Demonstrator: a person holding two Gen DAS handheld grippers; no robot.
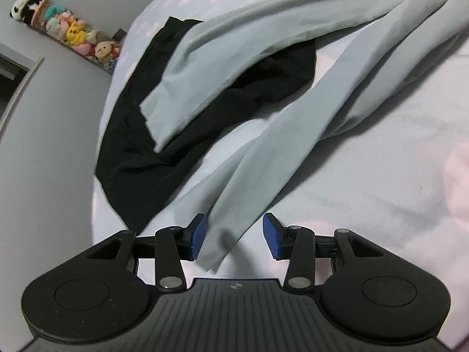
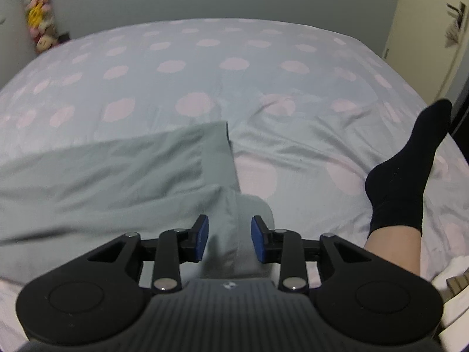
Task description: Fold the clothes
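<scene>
Pale grey-green trousers (image 1: 263, 67) lie spread on the bed, and one leg runs down to a hem that ends between the blue pads (image 1: 198, 236) of my left gripper (image 1: 234, 234). The jaws stand apart and do not press on the cloth. A black garment (image 1: 132, 146) lies partly under the other trouser leg. In the right wrist view, the waist end of the trousers (image 2: 117, 170) lies left of centre, with a fold of it between the fingers of my right gripper (image 2: 230, 239). Those jaws are open too, with a gap beside the cloth.
The bed sheet (image 2: 234, 64) is pale blue with pink dots. A person's leg in a black sock (image 2: 410, 161) rests on the bed at the right. A column of plush toys (image 1: 70, 32) stands by the wall at the far left, past the bed's edge.
</scene>
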